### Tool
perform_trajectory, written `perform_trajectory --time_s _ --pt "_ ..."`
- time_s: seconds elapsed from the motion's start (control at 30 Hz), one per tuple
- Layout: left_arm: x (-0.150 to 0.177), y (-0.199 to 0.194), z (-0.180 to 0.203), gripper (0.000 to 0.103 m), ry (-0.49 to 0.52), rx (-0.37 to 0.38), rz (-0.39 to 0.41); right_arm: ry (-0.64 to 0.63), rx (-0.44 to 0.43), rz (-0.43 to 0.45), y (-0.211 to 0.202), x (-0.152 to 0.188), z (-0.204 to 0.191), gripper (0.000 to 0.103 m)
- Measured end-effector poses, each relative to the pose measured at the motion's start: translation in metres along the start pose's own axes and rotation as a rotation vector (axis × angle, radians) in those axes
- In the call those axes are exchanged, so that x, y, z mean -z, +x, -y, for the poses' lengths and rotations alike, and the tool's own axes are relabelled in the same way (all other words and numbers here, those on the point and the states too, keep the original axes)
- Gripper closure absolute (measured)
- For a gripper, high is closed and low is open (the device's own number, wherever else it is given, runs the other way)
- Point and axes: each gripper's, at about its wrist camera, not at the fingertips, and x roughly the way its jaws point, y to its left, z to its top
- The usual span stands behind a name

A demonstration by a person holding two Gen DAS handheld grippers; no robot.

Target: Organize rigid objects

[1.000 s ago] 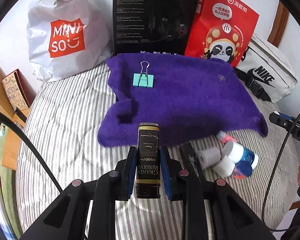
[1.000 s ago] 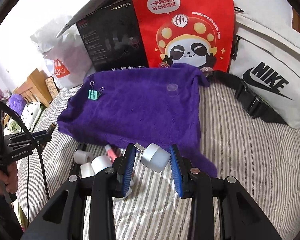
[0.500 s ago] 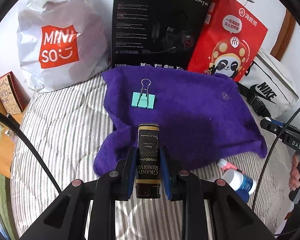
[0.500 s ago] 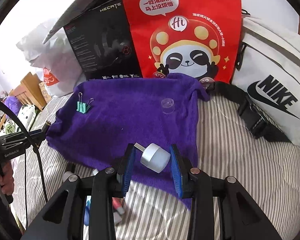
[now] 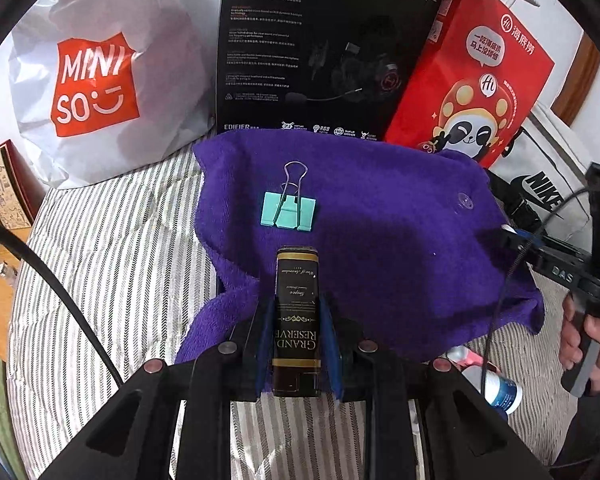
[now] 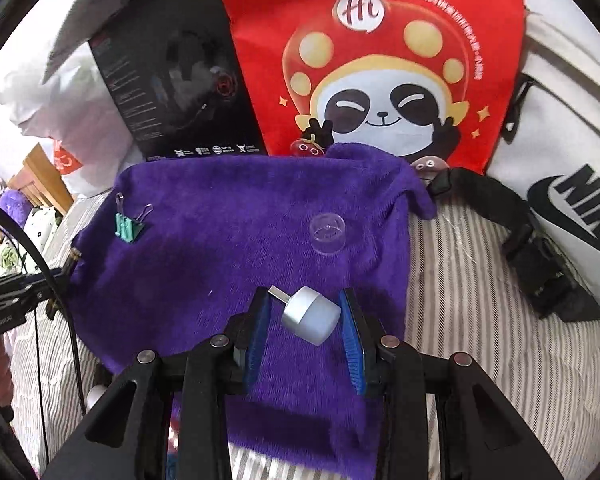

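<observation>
Left claw [image 5: 298,344] clamps a slim, rigid black "Grand Reserve" lighter [image 5: 297,320] mid-body; binder clip [image 5: 288,210] at 12 o'clock. Right claw [image 6: 306,320] grips a small, smooth, slip-prone USB night light [image 6: 310,314].

Black lighter [image 5: 297,316] with gold band and "GRAND RESERVE" print, held lengthwise between blue pads, far end over near edge of purple towel [image 5: 380,240]. Towel spread rumpled on striped bedding. Teal binder clip [image 5: 288,213] lies flat on towel's far left part, wire handles pointing away. Clear round cap [image 6: 327,233] sits on towel's far right part. Small silver-white cylinder [image 6: 311,315] with metal plug tab, tilted, held between blue pads above towel's near part. White-blue bottle [image 5: 500,390] and a pink item lie off towel's near right edge, partly hidden.
</observation>
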Motion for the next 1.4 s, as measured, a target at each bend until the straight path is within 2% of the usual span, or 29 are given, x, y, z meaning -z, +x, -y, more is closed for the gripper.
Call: perform_trajectory --time_s 0.37,0.73,0.83,0.9,1.1,1.4 --pt "-0.005 0.008 -0.008 0.080 -0.013 0.016 -0.005 -0.021 0.041 -0.037 0.037 -0.014 0.001 0.068" --pt "-0.007 0.015 -0.009 0.080 -0.017 0.016 -0.021 -0.048 0.068 -0.056 0.047 -0.015 0.001 0.068" --pt "-0.007 0.017 -0.008 0.080 -0.018 0.017 -0.025 -0.046 0.053 -0.064 0.048 -0.015 0.002 0.066" --pt "-0.009 0.018 -0.009 0.080 -0.019 0.015 -0.029 -0.048 0.039 -0.070 0.048 -0.015 0.001 0.061" --pt "-0.013 0.028 -0.010 0.080 -0.031 0.013 -0.037 -0.049 0.044 -0.065 0.037 -0.011 -0.001 0.053" --pt "-0.027 0.051 -0.010 0.080 -0.044 -0.036 -0.048 0.012 0.018 -0.013 -0.011 0.005 0.005 0.053"
